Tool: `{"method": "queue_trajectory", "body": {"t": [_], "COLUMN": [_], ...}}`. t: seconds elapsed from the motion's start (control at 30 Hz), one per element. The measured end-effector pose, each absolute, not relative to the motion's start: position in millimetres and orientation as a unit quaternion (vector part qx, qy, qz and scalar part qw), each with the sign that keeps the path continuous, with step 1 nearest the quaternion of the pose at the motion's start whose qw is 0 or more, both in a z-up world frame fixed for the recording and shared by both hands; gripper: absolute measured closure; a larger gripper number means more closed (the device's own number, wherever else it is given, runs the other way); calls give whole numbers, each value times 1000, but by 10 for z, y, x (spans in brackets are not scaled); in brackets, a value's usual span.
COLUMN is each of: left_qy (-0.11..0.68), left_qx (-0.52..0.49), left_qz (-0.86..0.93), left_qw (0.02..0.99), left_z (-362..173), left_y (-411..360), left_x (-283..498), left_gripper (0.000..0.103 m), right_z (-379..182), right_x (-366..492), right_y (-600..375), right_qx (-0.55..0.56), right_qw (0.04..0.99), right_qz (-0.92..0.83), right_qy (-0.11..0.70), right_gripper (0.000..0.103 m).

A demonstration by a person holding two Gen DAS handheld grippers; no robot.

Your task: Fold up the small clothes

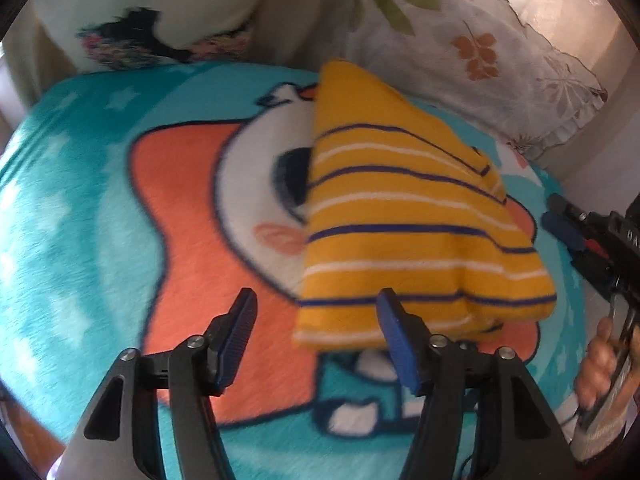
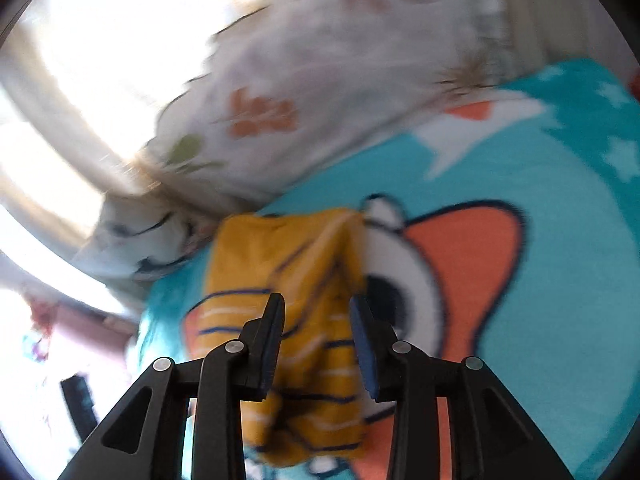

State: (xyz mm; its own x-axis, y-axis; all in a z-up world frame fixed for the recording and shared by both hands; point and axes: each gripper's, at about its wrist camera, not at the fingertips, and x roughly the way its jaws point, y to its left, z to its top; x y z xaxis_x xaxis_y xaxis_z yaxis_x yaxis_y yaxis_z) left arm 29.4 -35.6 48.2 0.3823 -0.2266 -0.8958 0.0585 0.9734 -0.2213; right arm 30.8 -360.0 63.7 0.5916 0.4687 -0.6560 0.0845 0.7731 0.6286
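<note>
A small yellow garment point(image 1: 408, 216) with navy and white stripes lies folded into a narrow stack on a teal cartoon blanket point(image 1: 80, 208). My left gripper point(image 1: 316, 308) is open and empty, just in front of the garment's near edge, its right finger over that edge. My right gripper point(image 2: 316, 312) is open and empty above the same garment point(image 2: 304, 280), which shows rumpled between its fingers. The right gripper also appears at the right edge of the left wrist view point(image 1: 576, 232), held by a hand.
A white floral pillow point(image 1: 480, 52) lies behind the garment, and a second patterned pillow point(image 1: 152, 20) at the back left. The blanket's edge drops off at the left. In the right wrist view a bright window fills the upper left.
</note>
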Motion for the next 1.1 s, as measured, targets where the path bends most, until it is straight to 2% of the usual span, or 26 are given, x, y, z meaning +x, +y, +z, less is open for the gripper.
{"method": "queue_trajectory", "body": {"t": [0.17,0.27,0.33,0.37,0.4,0.5,0.67,0.77,0.8,0.83,0.9,0.97,1.1], "left_qy": [584,553,530,520,514,514,550,568,574,571,557,546,530], "left_qx": [-32,-54,-58,-63,-74,-104,-123,-193,-220,-222,-212,-193,-111], "left_qz": [-90,-123,-123,-115,-107,-122,-206,-269,-281,-278,-294,-299,-264], "left_qw": [806,822,837,844,848,843,800,753,737,740,747,759,798], "left_z": [212,496,653,702,717,611,192,3,-25,2,192,415,693], "left_y": [-618,-532,-422,-340,-249,-86,-230,-317,-326,-327,-341,-343,-362], "left_x": [473,478,510,559,634,929,1377,1457,1466,1455,1391,1297,1187], "left_gripper": [40,40,32,22,18,17,16,17,19,20,30,31,31], "right_z": [198,147,220,251,275,249,-72,-71,-86,-99,-42,72,273], "right_x": [469,451,436,446,459,620,963,1022,1053,1071,1087,1087,1084], "right_y": [-3334,-3390,-3451,-3474,-3486,-3489,-3361,-3292,-3249,-3207,-3103,-3008,-2799], "right_qx": [264,264,266,268,271,292,324,351,370,384,398,397,362], "right_qw": [810,808,818,822,824,820,796,795,778,767,760,763,785], "right_qz": [87,74,74,75,77,97,113,102,120,129,148,168,179], "right_qy": [517,521,505,496,492,483,499,485,494,497,491,482,470], "right_gripper": [66,52,45,37,30,25,23,24,35,38,47,52,53]}}
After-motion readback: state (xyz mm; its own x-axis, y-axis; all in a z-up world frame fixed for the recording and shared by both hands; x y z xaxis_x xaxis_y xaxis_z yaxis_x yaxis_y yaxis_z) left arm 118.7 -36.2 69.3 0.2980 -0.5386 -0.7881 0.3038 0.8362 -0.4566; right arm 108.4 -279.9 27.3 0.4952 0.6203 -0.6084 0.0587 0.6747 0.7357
